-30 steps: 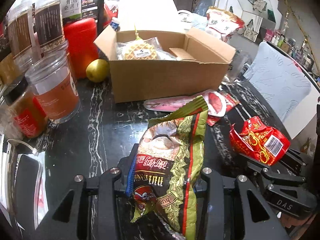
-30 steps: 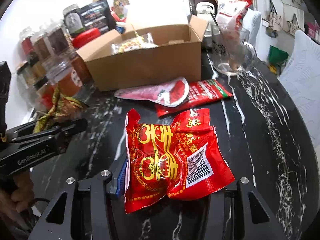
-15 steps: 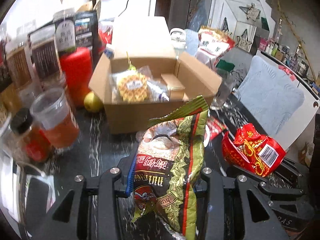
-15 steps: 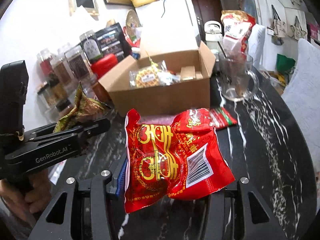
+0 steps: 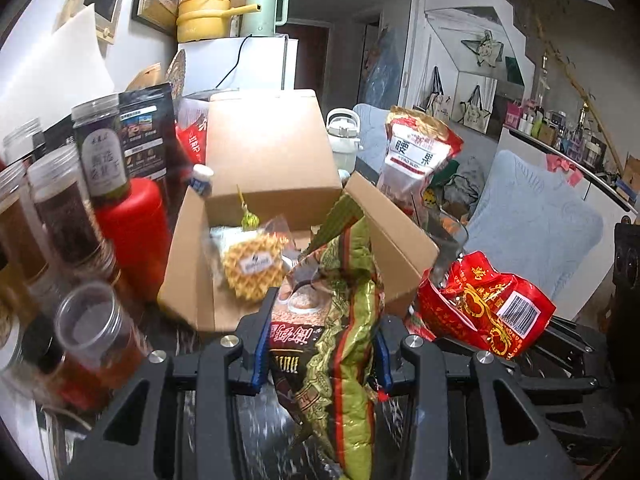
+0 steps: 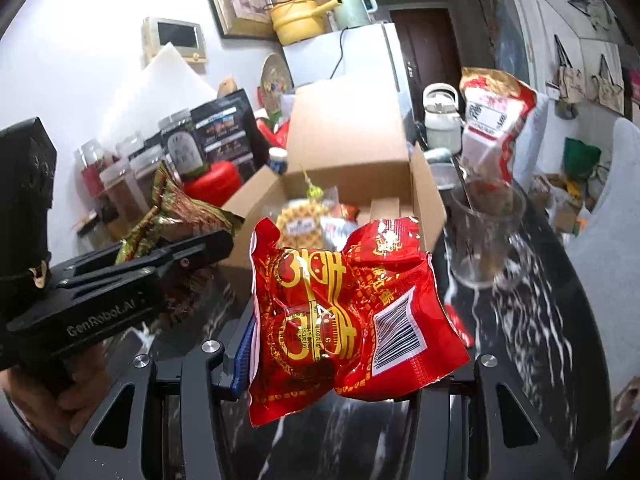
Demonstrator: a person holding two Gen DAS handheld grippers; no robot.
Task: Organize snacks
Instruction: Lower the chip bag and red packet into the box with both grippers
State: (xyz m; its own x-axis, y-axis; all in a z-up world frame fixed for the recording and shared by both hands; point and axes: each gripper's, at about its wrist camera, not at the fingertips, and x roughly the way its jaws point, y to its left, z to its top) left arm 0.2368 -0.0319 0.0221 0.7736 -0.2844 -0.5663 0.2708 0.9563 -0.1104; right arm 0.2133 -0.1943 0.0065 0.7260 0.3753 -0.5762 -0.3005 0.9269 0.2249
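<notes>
Left gripper: your jaws are pinching the green-and-gold snack bag, which stands upright between them, off the table.
Right gripper: your jaws are clamped on the red snack packet, barcode side up.
Cardboard box: open, straight ahead of both sets of jaws, just past the bag tips.
In box: wrapped waffle at left; other contents blurred, probably more packets.
Glass mug: right of your right jaws, on the black marble table.
</notes>
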